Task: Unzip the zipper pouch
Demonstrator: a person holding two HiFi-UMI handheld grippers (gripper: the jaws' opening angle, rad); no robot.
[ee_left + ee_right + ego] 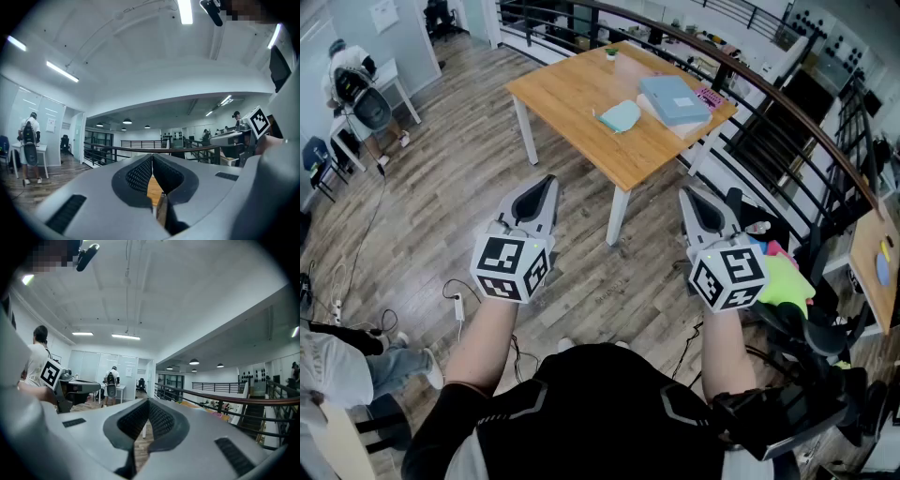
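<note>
You hold both grippers level in front of you, side by side and well apart, over the wooden floor (441, 187). The fingers (136, 177) of your left gripper (547, 184) are clenched together with nothing between them. The fingers (164, 420) of your right gripper (688, 195) are clenched the same way, also empty. The zipper pouch (621, 116) (a flat, pale teal thing) lies on the wooden desk (572, 94), well beyond both sets of fingertips and roughly between them, touched by neither. Just beside it, toward your right fingers' side, sits a blue book stack (673, 98), with a pink item (710, 97) past that at the desk's edge. A small potted plant (611, 53) stands at the far corner.
</note>
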